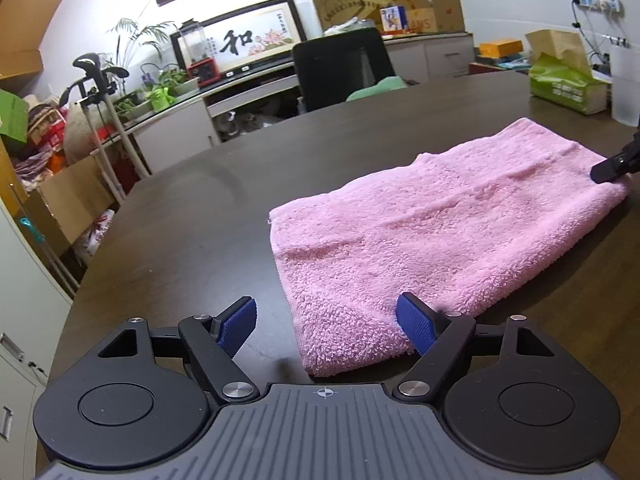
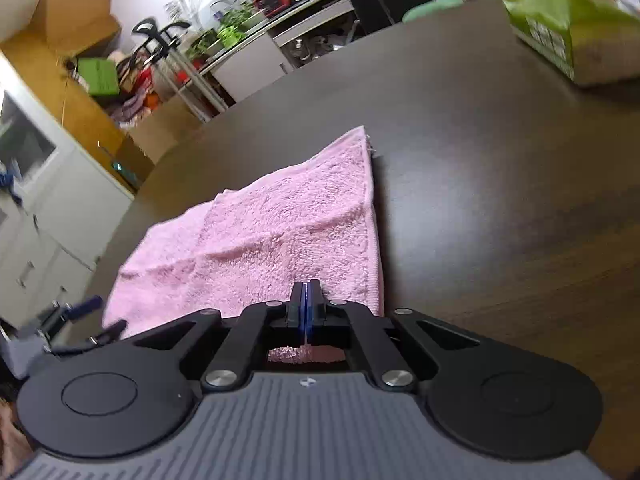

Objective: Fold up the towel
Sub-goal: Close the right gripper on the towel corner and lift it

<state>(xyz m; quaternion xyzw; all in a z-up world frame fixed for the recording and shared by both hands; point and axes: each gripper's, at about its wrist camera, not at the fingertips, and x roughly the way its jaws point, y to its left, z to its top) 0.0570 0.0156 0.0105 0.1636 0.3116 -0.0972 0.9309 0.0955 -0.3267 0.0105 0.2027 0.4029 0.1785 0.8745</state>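
Towel (image 1: 432,240) lies on the dark table (image 1: 180,220), already doubled at least once, more folding left.

On the left, the left gripper (image 1: 326,326) stands wide apart around the near corner, pressing nothing. On the right, the right gripper (image 2: 306,308) has its blue pads (image 2: 306,312) fully together at the towel's edge; it probably pinches a thin layer, but the view does not show this clearly.

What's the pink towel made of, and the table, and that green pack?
Towel: looks like soft terry cloth, since tiny fuzzy loops cover it.
Table: probably wood or wood-look board, dark brown and smooth with a faint shine and streaky grain.
Green pack: seems thin crinkly plastic wrap, glossy and wrinkled; likely tissues inside, though that's unclear.
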